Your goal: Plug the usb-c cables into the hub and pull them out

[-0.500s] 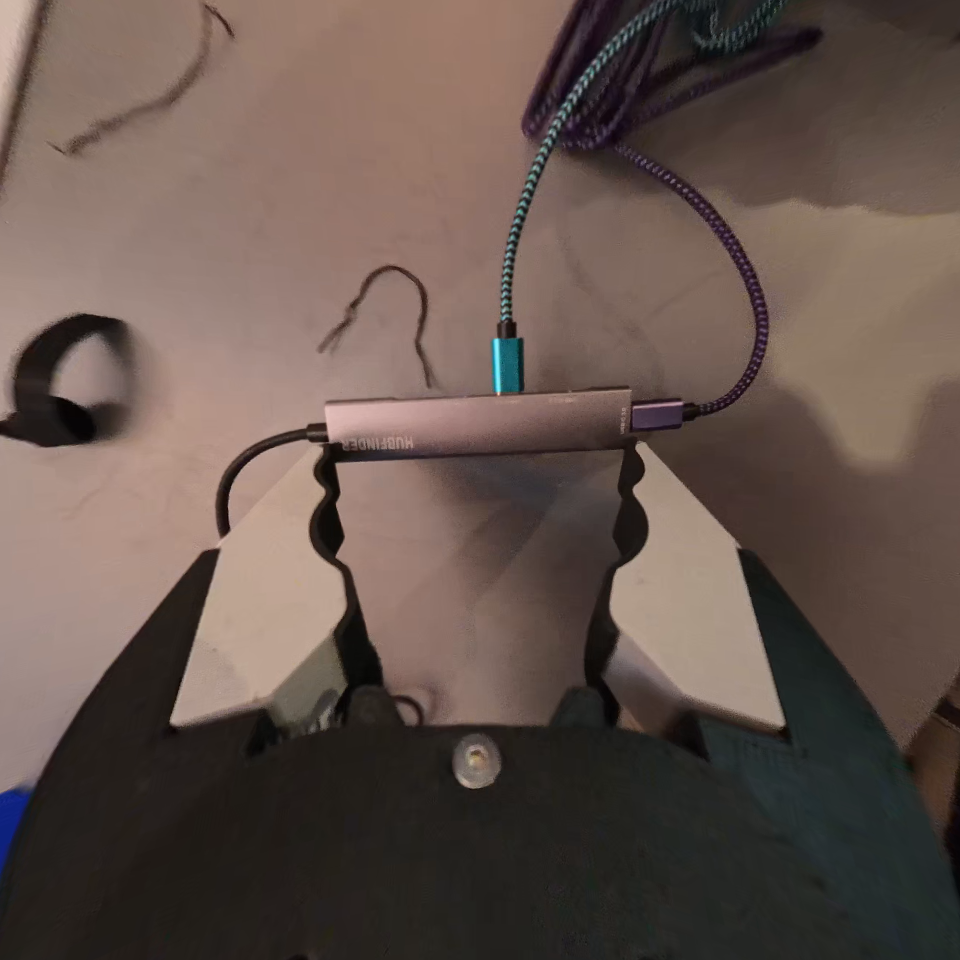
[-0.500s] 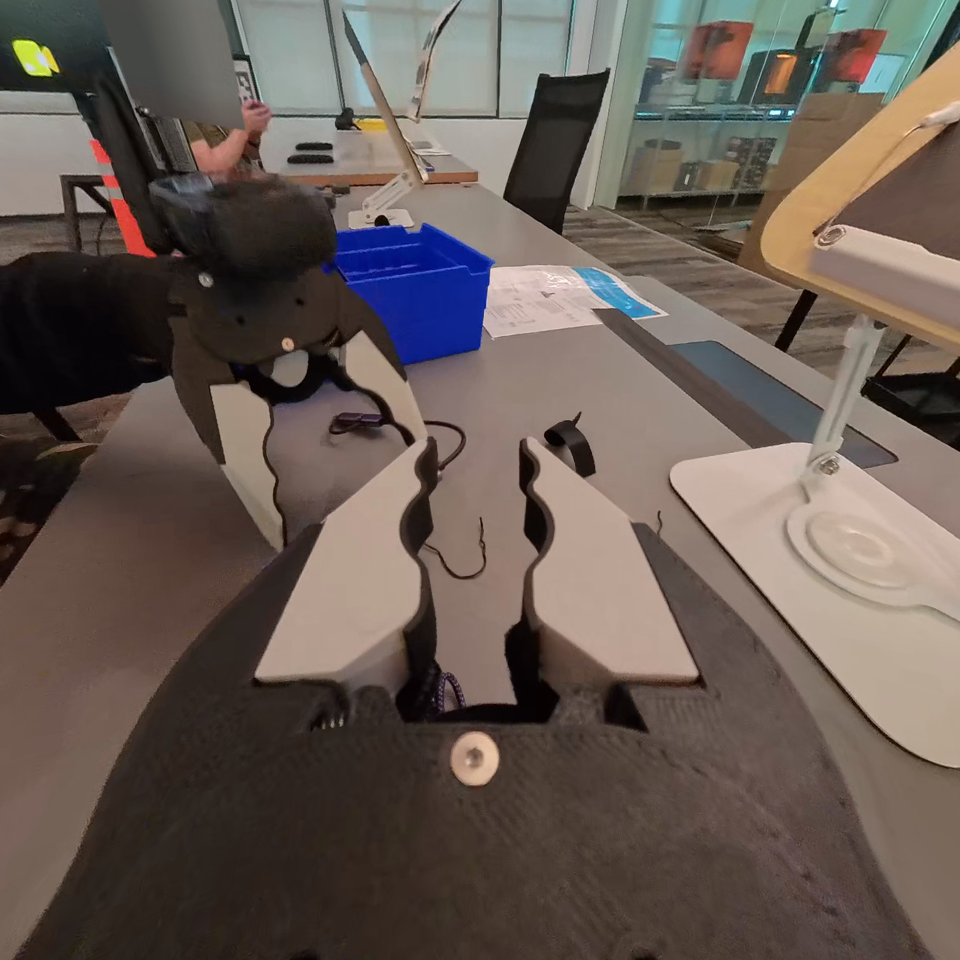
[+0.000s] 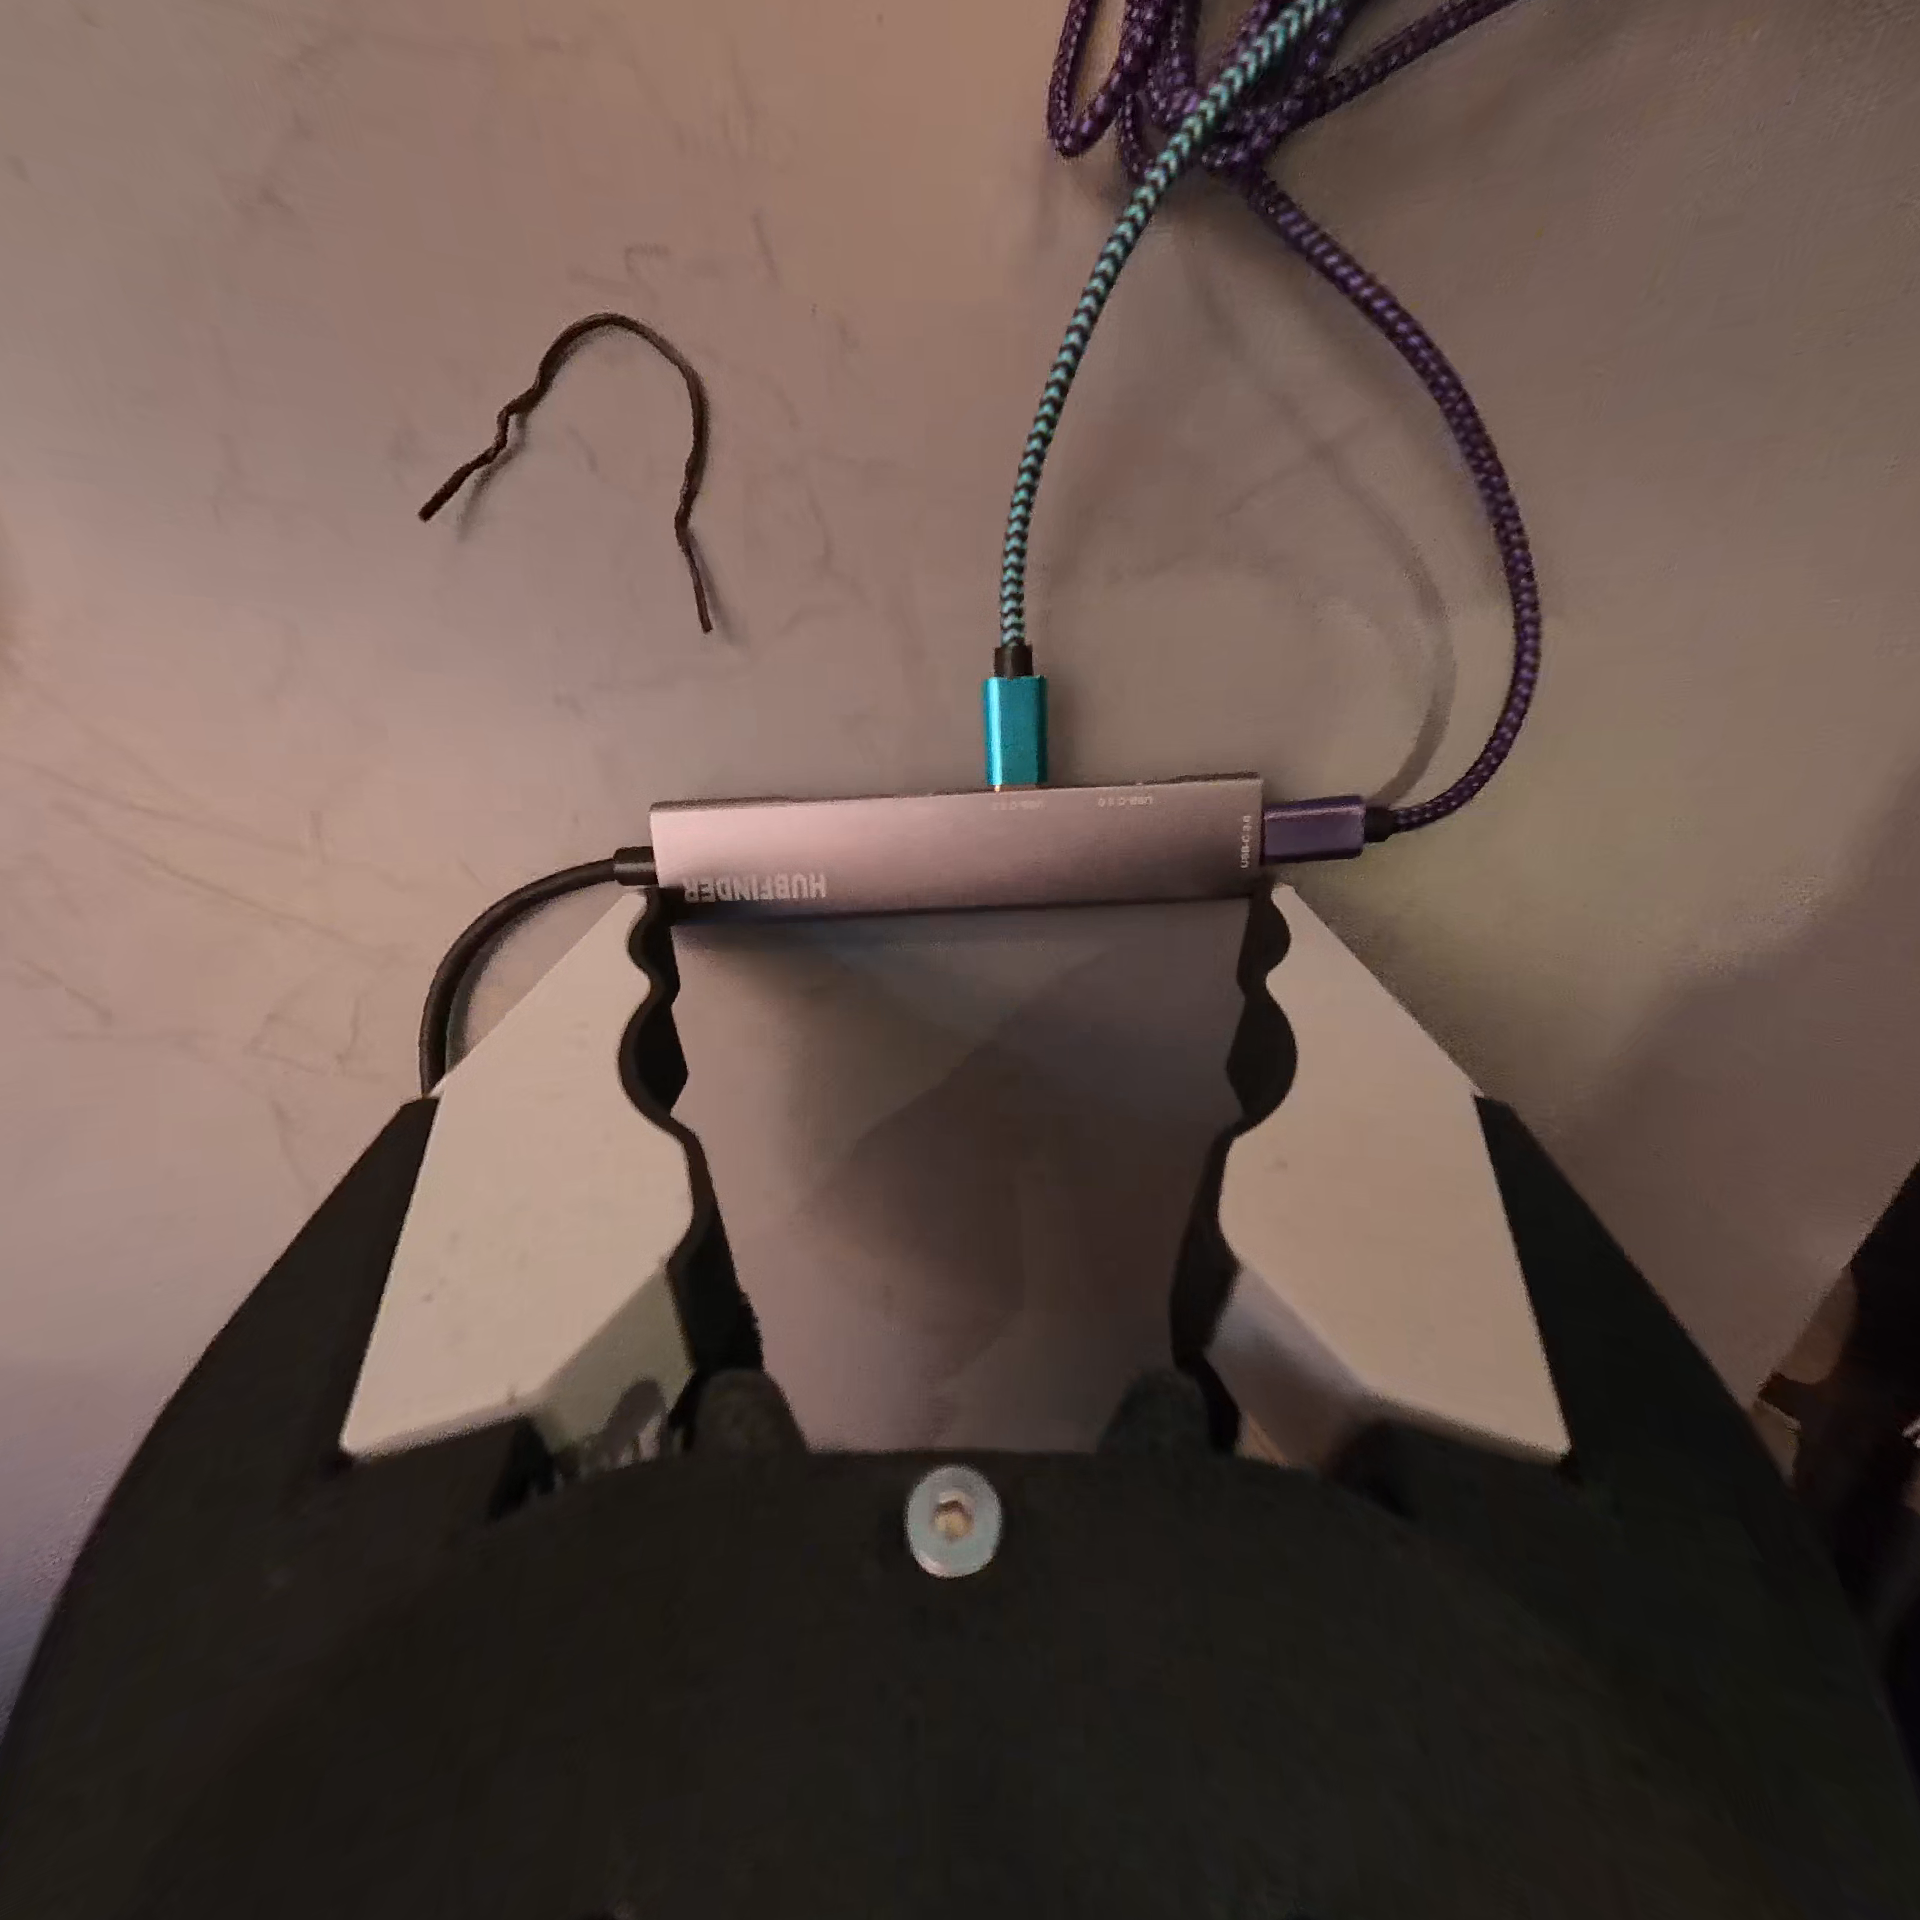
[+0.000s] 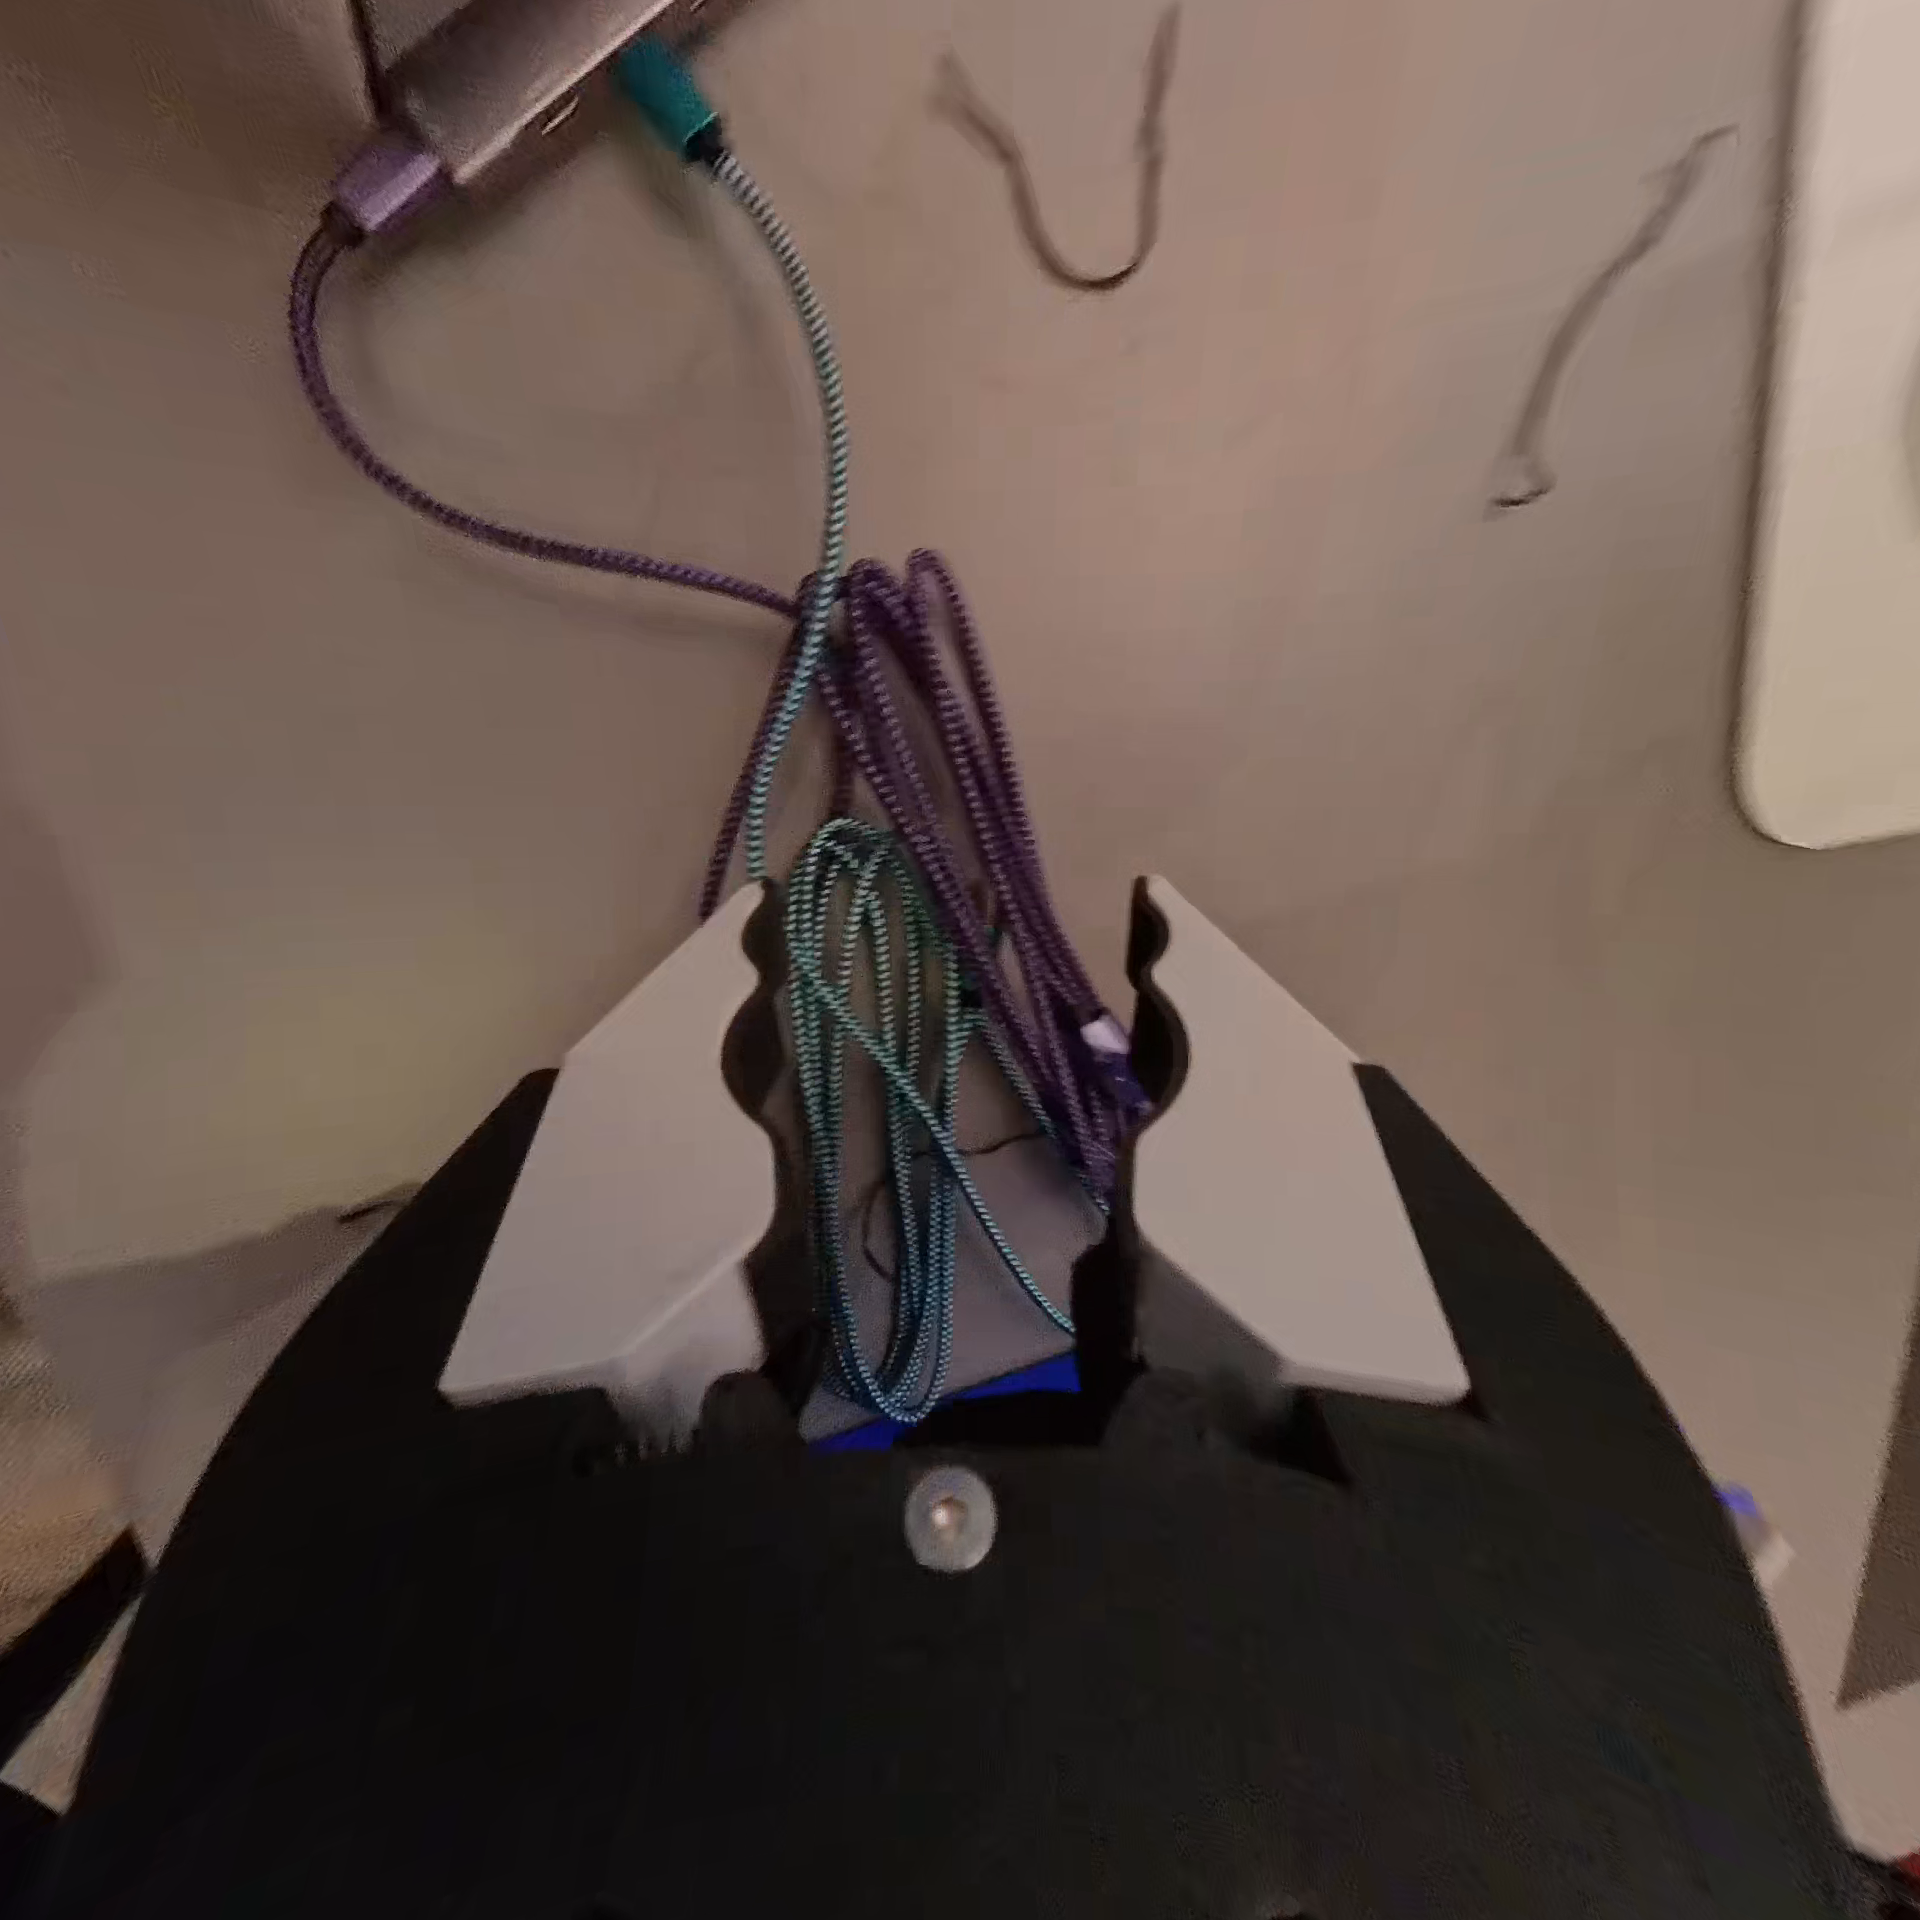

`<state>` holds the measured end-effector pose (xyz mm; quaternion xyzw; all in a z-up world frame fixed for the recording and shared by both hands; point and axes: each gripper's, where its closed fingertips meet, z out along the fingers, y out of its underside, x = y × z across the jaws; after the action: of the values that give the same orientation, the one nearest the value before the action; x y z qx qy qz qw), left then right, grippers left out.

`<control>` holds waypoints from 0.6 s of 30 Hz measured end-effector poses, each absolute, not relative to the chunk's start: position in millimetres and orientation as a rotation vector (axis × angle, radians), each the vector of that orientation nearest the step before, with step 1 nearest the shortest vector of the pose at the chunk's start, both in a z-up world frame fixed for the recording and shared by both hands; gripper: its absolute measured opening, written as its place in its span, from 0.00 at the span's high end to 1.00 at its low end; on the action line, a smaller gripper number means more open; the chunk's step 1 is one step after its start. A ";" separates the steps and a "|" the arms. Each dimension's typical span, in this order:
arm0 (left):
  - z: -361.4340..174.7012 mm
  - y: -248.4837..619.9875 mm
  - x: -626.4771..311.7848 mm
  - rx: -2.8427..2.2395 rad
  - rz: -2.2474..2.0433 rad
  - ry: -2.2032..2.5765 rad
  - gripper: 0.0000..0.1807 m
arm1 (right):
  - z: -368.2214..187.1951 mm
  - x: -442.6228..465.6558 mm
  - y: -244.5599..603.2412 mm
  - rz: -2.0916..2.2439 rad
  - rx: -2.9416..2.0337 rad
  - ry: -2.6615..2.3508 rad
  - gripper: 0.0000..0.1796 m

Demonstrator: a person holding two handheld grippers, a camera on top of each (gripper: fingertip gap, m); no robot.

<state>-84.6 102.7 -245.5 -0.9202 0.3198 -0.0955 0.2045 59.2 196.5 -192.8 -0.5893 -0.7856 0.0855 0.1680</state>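
A grey USB hub (image 3: 956, 847) lies across my left gripper (image 3: 956, 909), whose two fingertips press on its two ends, so it is shut on the hub. A teal plug (image 3: 1013, 727) sits in the hub's long side and a purple plug (image 3: 1314, 826) in its right end. The right wrist view shows the hub (image 4: 520, 94) at the top left. My right gripper (image 4: 951, 894) is open and points down. The coiled teal and purple cables (image 4: 883, 1039) lie between its fingers, with no contact showing.
The hub's own black cable (image 3: 499, 935) curls off to the left. Loose black twist ties lie on the grey table (image 3: 260, 727), one near the hub (image 3: 608, 320) and two more in the right wrist view (image 4: 1081, 208). A white stand base (image 4: 1849, 520) is at the right.
My right gripper has tilted down from facing the room to facing the cable coil, and its fingers stand wider apart. My left gripper has shifted over the table with the hub in it.
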 end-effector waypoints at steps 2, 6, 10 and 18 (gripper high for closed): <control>-245.1 102.7 -84.0 -2.560 -0.284 0.880 0.41 | -213.2 68.3 194.7 0.160 -1.720 -2.345 0.51; -244.5 102.1 -83.9 -2.554 -0.299 0.862 0.41 | -244.7 79.1 193.2 0.037 -1.768 -2.483 0.49; -244.1 101.6 -83.4 -2.545 -0.308 0.838 0.41 | -242.7 77.3 195.4 0.073 -1.856 -2.416 0.77; -241.1 100.3 -86.1 -2.498 -0.333 0.779 0.54 | -209.7 64.9 197.2 0.185 -1.996 -2.161 0.91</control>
<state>-86.1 100.3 -241.1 -0.9171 0.2861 -0.1223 0.2493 64.9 197.2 -209.7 -0.6738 -0.7298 0.0626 0.0968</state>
